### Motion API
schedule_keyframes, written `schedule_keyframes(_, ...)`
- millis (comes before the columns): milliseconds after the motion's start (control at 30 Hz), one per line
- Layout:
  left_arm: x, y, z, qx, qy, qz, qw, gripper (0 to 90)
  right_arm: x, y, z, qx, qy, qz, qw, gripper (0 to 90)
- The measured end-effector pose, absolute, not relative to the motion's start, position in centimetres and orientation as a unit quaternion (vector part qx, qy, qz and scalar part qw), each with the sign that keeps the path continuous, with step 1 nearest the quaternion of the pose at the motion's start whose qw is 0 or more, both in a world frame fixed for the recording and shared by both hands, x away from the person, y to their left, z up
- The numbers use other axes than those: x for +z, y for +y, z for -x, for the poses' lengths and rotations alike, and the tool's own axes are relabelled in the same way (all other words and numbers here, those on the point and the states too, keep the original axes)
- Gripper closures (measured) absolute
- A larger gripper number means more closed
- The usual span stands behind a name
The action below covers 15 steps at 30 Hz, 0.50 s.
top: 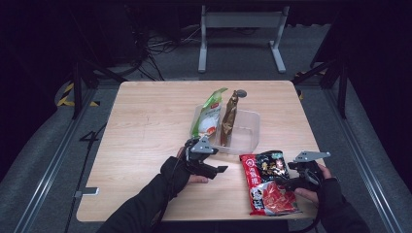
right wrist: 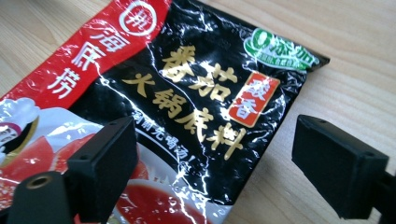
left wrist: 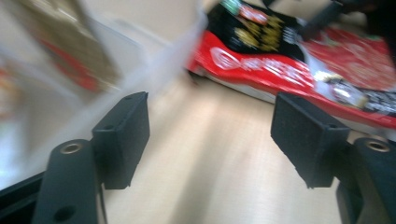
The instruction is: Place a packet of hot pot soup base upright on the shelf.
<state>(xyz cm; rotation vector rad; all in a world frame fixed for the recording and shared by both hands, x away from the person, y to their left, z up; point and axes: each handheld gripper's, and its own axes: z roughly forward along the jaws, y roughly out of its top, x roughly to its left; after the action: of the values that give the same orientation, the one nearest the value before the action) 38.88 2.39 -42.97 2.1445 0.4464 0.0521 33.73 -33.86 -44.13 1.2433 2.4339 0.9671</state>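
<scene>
A red and black sauce packet (top: pixel 268 183) lies flat near the table's front right; it also fills much of the right gripper view (right wrist: pixel 187 107) and shows at the top of the left gripper view (left wrist: pixel 299 60). My right gripper (top: pixel 281 183) hovers open over the packet's right edge, its jaws (right wrist: pixel 212 163) straddling that edge with nothing held. My left gripper (top: pixel 221 169) sits open just left of the packet and in front of a clear plastic bin (top: pixel 248 141), above bare wood (left wrist: pixel 210 140). The bin holds a green-white pouch (top: pixel 209 114) and a brown pouch (top: pixel 229 119), both upright.
The wooden table (top: pixel 145 126) has broad bare room on its left half. A small dark round object (top: pixel 241 93) lies behind the bin. Beyond the table are a grey metal stand (top: pixel 240 29), floor cables and dark frame legs.
</scene>
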Motion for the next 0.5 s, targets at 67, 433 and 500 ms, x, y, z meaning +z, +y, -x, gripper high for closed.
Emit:
schedule_keyframes(67,-43.9,1.0,-38.6,-0.029,0.170,-0.879,0.445,28.2,-44.4,-33.9,-33.9,0.330,0.835,-0.425,0.113,18.2)
schedule_keyframes(433,-46.3,-3.3,-39.3,-0.111,0.217,-0.874,0.421,20.6,-45.0,-33.3,-34.1,0.338,0.829,-0.437,0.090,27.0)
schedule_keyframes(500,-46.3,-3.5,-39.5,-0.115,0.230,-0.868,0.424,19.7,-44.9,-33.1,-34.1,0.336,0.829,-0.437,0.089,27.7)
